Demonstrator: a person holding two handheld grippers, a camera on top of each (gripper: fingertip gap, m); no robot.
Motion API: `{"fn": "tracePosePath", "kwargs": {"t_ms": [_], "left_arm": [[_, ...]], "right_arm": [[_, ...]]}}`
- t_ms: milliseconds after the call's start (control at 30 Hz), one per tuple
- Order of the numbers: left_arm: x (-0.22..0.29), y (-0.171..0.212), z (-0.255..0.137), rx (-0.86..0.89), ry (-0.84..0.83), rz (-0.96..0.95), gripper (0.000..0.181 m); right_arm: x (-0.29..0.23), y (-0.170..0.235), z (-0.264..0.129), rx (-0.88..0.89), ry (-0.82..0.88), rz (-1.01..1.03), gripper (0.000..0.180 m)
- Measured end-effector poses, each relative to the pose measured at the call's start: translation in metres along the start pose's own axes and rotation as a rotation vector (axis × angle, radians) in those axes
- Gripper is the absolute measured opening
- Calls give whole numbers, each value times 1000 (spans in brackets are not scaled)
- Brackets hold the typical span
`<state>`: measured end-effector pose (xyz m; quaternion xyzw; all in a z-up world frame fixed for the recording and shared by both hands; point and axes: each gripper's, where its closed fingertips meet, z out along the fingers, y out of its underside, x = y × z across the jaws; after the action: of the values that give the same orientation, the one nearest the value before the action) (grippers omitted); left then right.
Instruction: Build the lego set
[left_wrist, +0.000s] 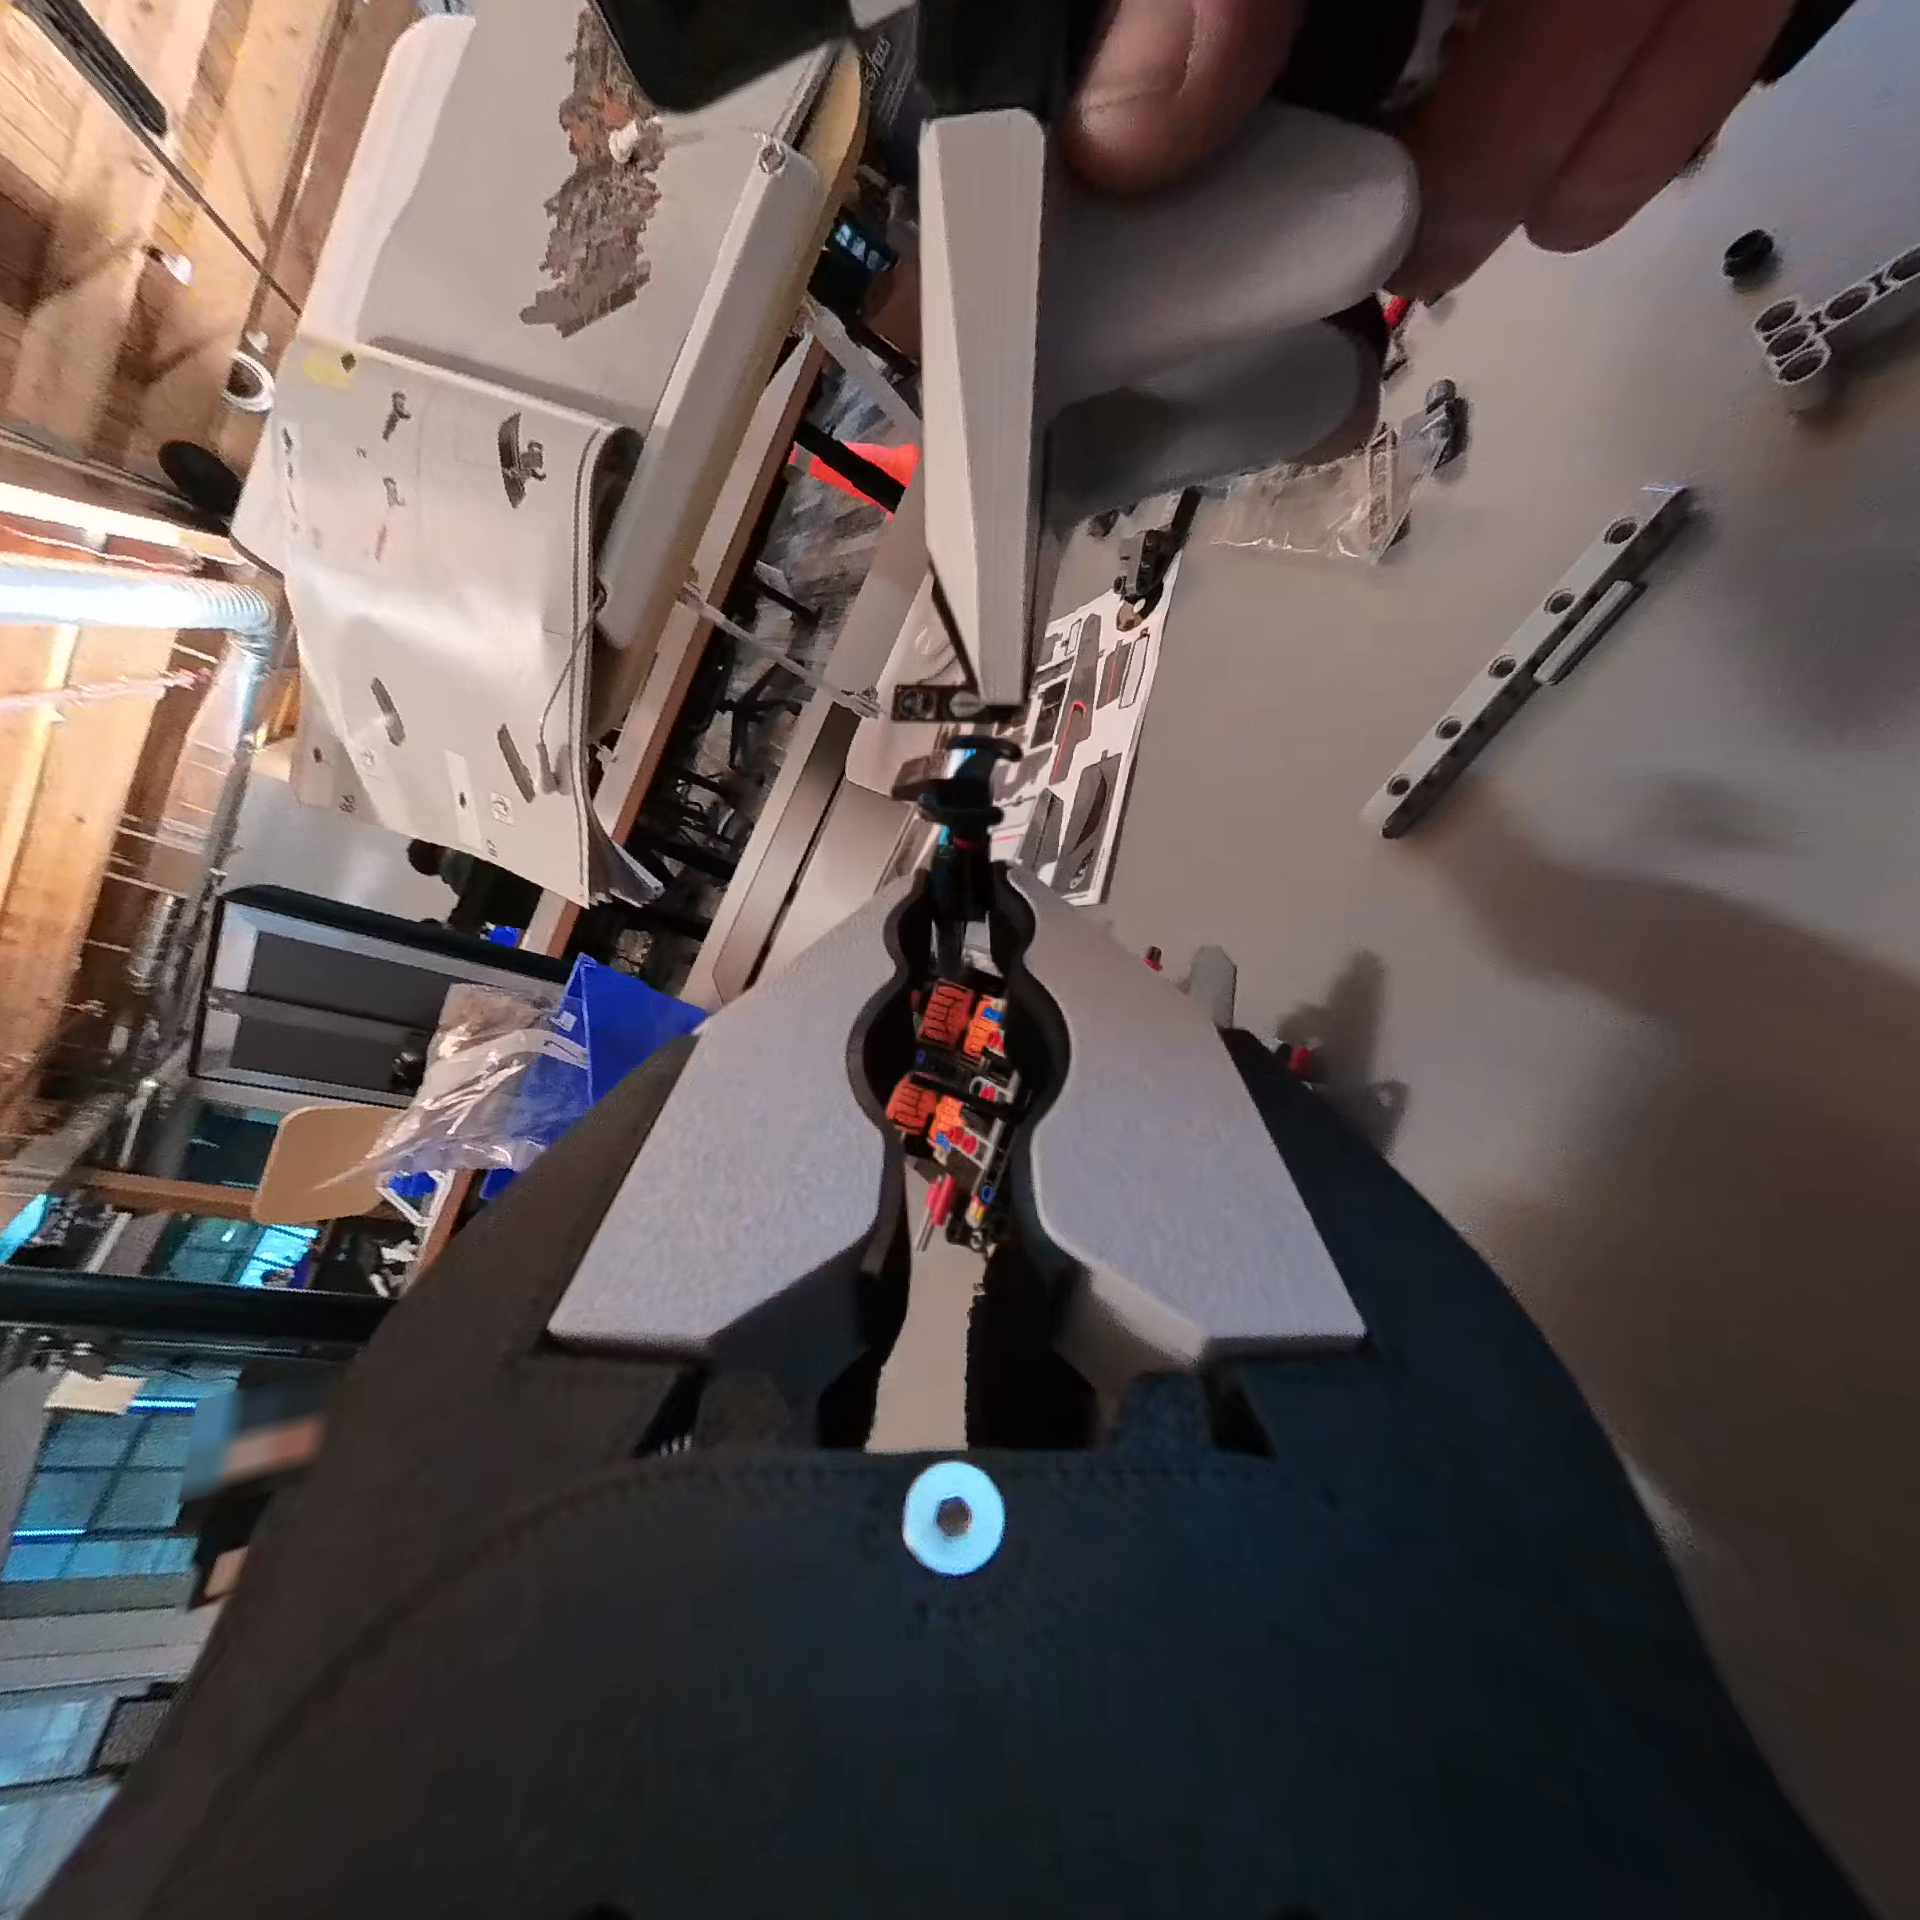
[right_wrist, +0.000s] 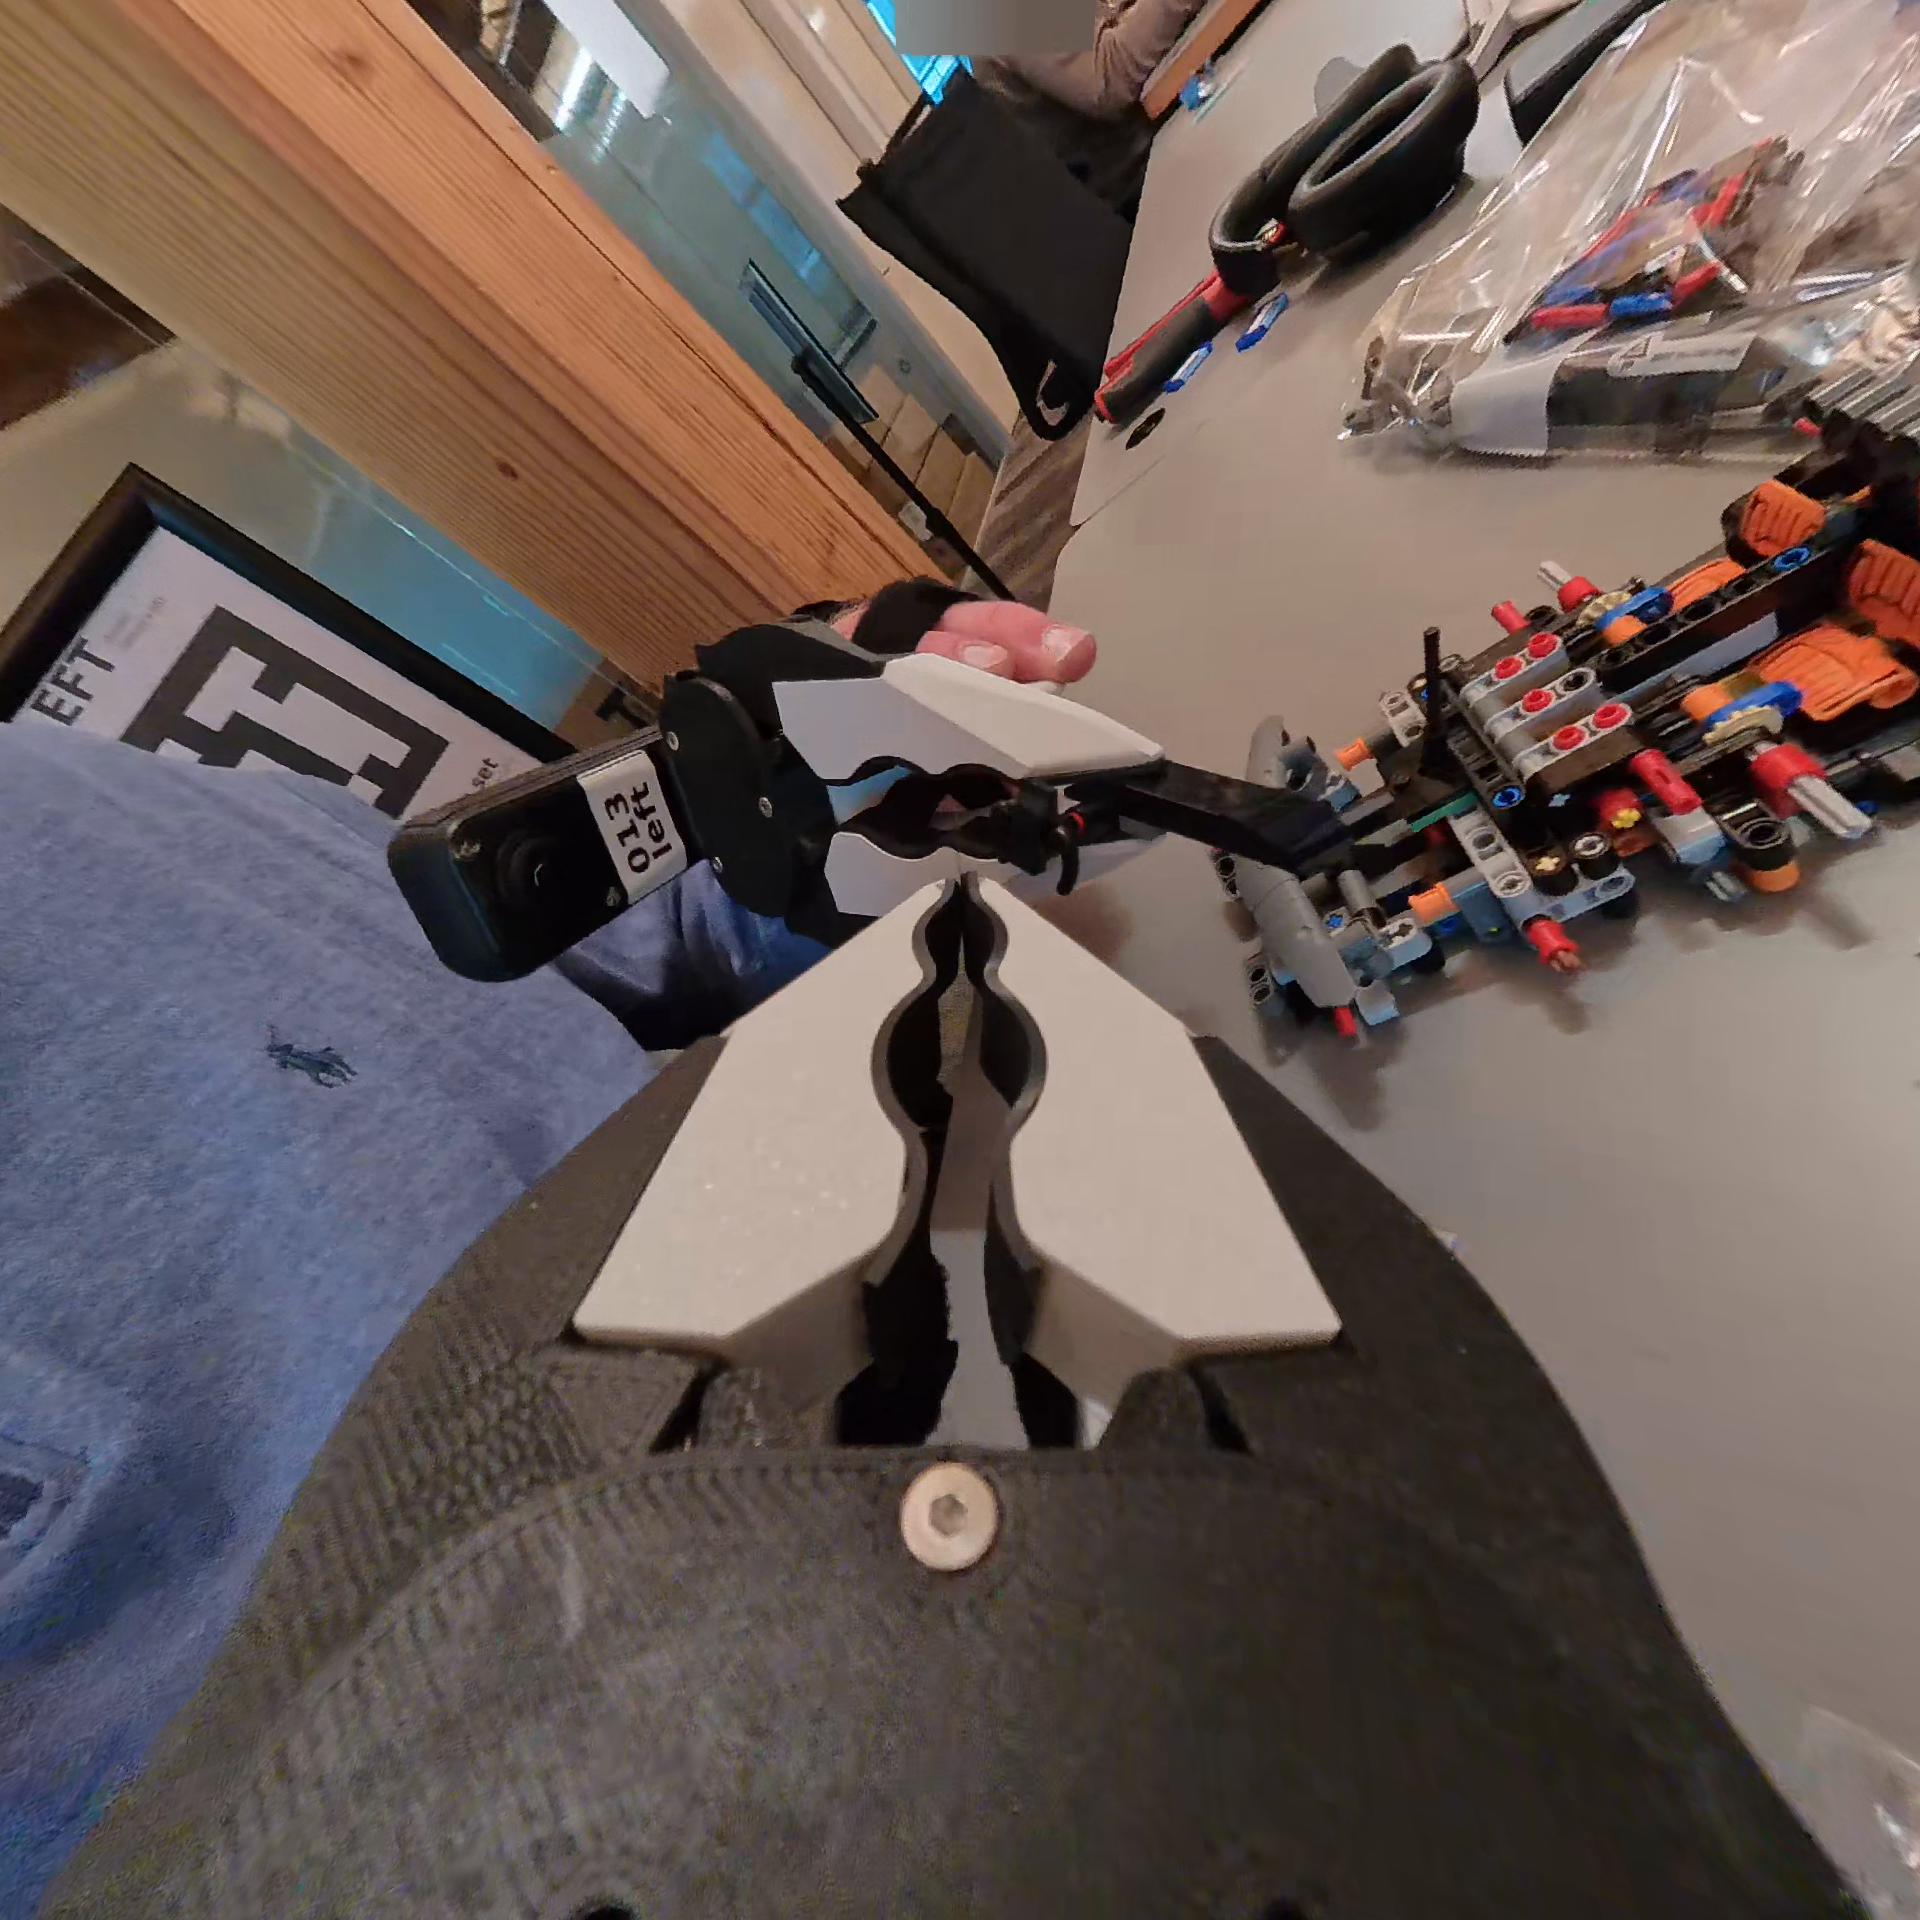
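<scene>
The lego chassis (right_wrist: 1558, 790), black and grey with orange seats and red pins, lies on the grey table (right_wrist: 1351, 1195). In the left wrist view it shows through the gap between my fingers (left_wrist: 951, 1060). My left gripper (left_wrist: 964, 883) is shut on a long black lego piece (right_wrist: 1205, 816) whose far end reaches the chassis. It also shows in the right wrist view (right_wrist: 1132, 810). My right gripper (right_wrist: 961, 883) is shut, its tips right at a small black pin (right_wrist: 1039, 831) on that piece. In the left wrist view it comes in from above (left_wrist: 992, 696).
An open instruction booklet (left_wrist: 436, 582) and a sticker sheet (left_wrist: 1091, 748) lie beyond the grippers. A long grey beam (left_wrist: 1527, 665) and an L-shaped grey beam (left_wrist: 1839, 322) lie loose. Bags of parts (right_wrist: 1662, 260) and black tyres (right_wrist: 1351, 166) sit behind the chassis. The tips of one gripper are about 4 centimeters away from the tips of the other.
</scene>
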<state>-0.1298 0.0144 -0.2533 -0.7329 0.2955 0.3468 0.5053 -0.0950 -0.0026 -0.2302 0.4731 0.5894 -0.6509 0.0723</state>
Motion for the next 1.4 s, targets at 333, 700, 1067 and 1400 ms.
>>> {"fn": "tracePosePath", "kwargs": {"t_ms": [333, 700, 1067, 1400], "left_arm": [[1, -5, 0, 17, -18, 96, 9], [2, -6, 0, 4, -37, 151, 9], [2, -6, 1, -22, -55, 193, 9], [3, -5, 1, -35, -61, 216, 9]], "right_arm": [[4, 1, -1, -6, -6, 35, 0], [7, 4, -3, -19, 2, 63, 0], [10, 5, -3, -24, 27, 80, 0], [12, 6, -4, -18, 50, 84, 0]]}}
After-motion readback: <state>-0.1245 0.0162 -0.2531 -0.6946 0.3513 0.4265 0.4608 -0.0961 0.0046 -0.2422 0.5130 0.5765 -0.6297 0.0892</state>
